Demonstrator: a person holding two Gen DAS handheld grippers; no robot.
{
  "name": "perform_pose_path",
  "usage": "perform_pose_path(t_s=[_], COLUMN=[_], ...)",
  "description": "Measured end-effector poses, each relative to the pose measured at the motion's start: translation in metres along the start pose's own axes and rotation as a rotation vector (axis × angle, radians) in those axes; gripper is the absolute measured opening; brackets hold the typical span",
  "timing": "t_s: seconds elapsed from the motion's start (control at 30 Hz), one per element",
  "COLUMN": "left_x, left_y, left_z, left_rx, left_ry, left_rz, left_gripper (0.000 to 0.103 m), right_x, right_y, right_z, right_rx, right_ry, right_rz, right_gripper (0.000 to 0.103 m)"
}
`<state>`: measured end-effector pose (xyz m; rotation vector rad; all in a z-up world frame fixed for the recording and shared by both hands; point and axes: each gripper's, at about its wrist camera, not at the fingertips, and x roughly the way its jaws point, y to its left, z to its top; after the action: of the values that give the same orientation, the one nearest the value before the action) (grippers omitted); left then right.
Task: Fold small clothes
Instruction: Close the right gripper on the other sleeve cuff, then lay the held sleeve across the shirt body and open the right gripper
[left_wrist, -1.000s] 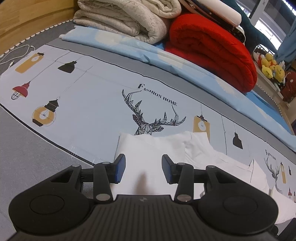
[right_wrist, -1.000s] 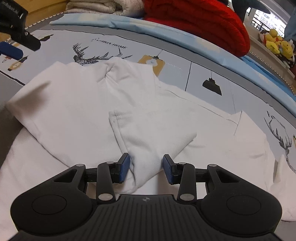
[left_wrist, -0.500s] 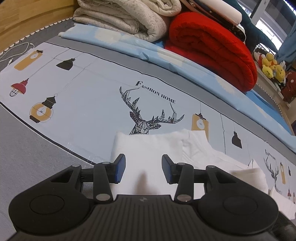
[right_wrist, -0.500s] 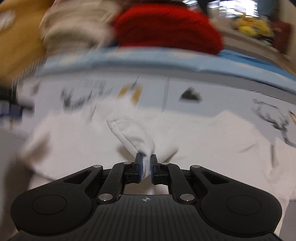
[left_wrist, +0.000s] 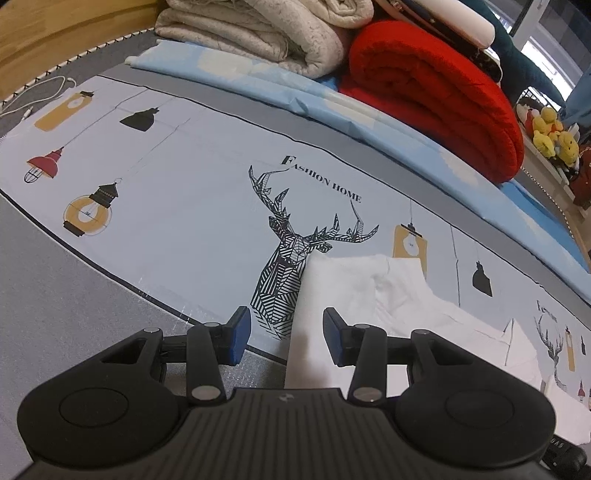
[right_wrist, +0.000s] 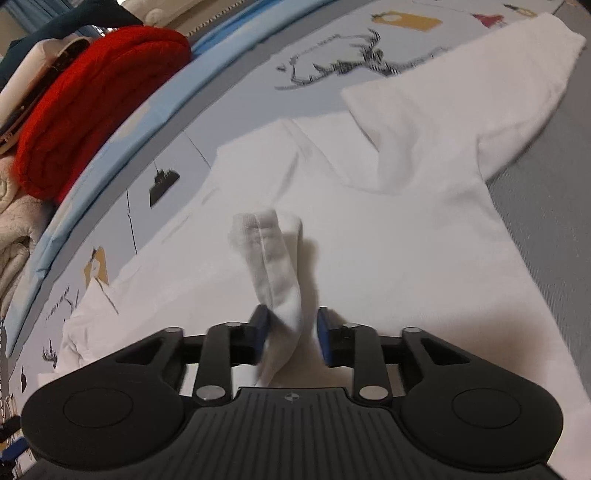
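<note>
A small white shirt (right_wrist: 388, 229) lies spread on the printed bed cover, one sleeve folded over at the far right. My right gripper (right_wrist: 290, 328) is open; a bunched strip of the shirt's cloth (right_wrist: 273, 258) stands up between its jaws and leans on the left pad. In the left wrist view the shirt (left_wrist: 369, 288) lies ahead and to the right. My left gripper (left_wrist: 286, 334) is open and empty, with the shirt's left edge running between its jaws.
A red blanket (left_wrist: 436, 96) and a beige blanket (left_wrist: 266, 29) are stacked at the far side of the bed on a light blue sheet (left_wrist: 332, 107). Yellow plush toys (left_wrist: 550, 133) sit at the far right. A white cable (left_wrist: 33, 96) lies far left.
My right gripper, shut on the cloth half a second ago, has opened and its view has swung round. My left gripper has shifted left, so the shirt lies further right.
</note>
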<state>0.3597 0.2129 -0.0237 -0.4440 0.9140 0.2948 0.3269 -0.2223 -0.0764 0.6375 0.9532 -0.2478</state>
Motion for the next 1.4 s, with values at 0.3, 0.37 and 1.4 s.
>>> perform_pose_path(t_s=[0.3, 0.37, 1.4], left_x=[0.003, 0.004, 0.023], left_y=[0.01, 0.01, -0.011], left_z=[0.008, 0.009, -0.009], left_rx=[-0.037, -0.036, 0.034], left_ry=[-0.005, -0.002, 0.08], left_rz=[0.015, 0.012, -0.029], left_gripper=[0.049, 0.049, 0.049], right_x=[0.002, -0.004, -0.037], right_y=[-0.005, 0.002, -0.07], right_z=[0.019, 0.021, 0.06], right_rx=[0.037, -0.015, 0.15], right_ry=[-0.015, -0.043, -0.226], right_rz=[-0.008, -0.005, -0.341], right_gripper=[0.036, 0.037, 0.014])
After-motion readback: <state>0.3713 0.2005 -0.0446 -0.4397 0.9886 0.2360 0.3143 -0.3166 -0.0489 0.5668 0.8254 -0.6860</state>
